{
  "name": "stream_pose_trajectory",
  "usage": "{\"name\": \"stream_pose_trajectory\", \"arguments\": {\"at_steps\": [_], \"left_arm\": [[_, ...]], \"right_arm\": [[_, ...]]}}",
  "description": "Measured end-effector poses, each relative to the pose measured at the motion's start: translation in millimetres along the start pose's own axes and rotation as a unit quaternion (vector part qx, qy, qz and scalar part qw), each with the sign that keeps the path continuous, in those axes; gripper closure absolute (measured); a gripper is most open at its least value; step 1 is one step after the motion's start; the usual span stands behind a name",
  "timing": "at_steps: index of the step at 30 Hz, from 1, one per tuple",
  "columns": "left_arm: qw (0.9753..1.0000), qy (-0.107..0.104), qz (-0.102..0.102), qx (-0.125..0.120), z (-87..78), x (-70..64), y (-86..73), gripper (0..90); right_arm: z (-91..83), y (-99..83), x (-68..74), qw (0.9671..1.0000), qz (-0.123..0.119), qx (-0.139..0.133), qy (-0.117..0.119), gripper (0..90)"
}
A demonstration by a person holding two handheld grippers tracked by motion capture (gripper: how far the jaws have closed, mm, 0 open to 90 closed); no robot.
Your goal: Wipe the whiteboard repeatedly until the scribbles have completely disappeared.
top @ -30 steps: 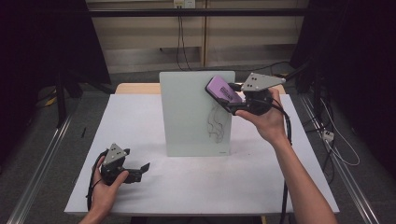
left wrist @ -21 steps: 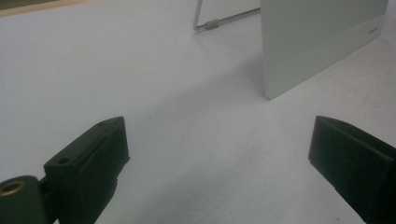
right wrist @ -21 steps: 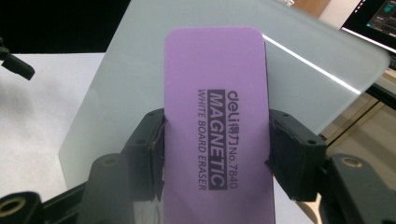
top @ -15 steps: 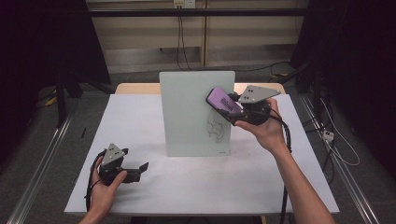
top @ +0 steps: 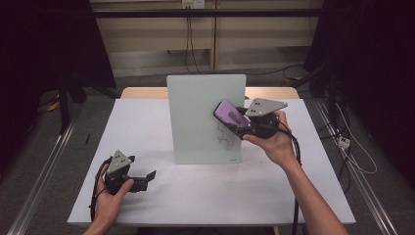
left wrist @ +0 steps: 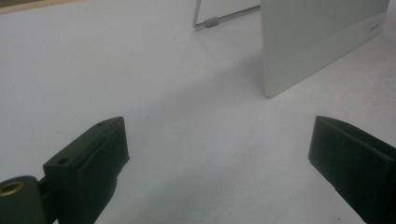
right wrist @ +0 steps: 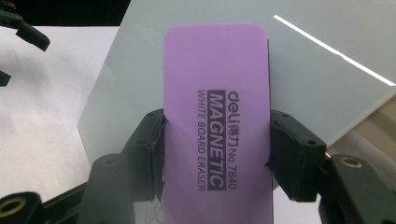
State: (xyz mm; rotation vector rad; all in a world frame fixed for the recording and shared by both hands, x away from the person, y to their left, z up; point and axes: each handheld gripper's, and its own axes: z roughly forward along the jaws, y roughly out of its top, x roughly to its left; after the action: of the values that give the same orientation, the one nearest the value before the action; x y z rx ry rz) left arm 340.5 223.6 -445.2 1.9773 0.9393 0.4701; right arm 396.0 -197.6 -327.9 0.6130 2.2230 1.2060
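Eraser point(right wrist: 217, 126), judged light, rigid and slick-backed, is clamped across its long sides in the right tongs point(top: 234, 119) against the whiteboard point(top: 195, 107) at 3 o'clock of the scribble point(top: 224, 136); left tongs point(top: 147, 177) are held wide over the counter point(top: 205, 196).

You hold a flat purple whiteboard eraser point(right wrist: 217, 116) printed with black lettering, one word set in purple on a black bar. The right gripper point(top: 243, 125) clamped on its sides is black, with a pale grey three-cornered plate point(top: 264, 106) on top. Behind it stands a pale grey-green glossy whiteboard point(top: 200, 112) bearing thin black scribbles point(top: 225, 134) near its lower right, and in your right gripper view a bright white streak of reflection crosses it. Your left gripper point(top: 142, 178) is black too, with the same grey plate. The table cover point(top: 195, 191) is plain white, the table edge point(top: 142, 92) behind it light wood.
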Motion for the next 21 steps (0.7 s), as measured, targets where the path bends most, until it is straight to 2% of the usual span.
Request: {"name": "stream_pose_trajectory", "arguments": {"at_steps": [7, 10, 14, 21], "left_arm": [[1.0, 0.001, 0.0, -0.001, -0.9, 1.0, -0.3, 4.8], [1.0, 0.001, -0.002, -0.003, -1.4, 0.8, -0.1, 4.8], [1.0, 0.0, -0.003, -0.003, -1.3, 0.8, -0.4, 4.8], [1.0, 0.001, -0.001, -0.002, -1.1, -0.1, 0.0, 4.8]], "right_arm": [[-10.6, 16.2, -15.0, 0.9987, 0.011, -0.037, -0.032, 42.4], [-12.6, 22.7, -18.5, 0.9985, 0.008, -0.037, -0.041, 42.4], [-9.6, 18.0, -14.4, 0.9986, 0.006, -0.036, -0.037, 42.4], [1.2, -2.4, 4.0, 0.9997, -0.004, -0.015, -0.016, 42.4]]}}
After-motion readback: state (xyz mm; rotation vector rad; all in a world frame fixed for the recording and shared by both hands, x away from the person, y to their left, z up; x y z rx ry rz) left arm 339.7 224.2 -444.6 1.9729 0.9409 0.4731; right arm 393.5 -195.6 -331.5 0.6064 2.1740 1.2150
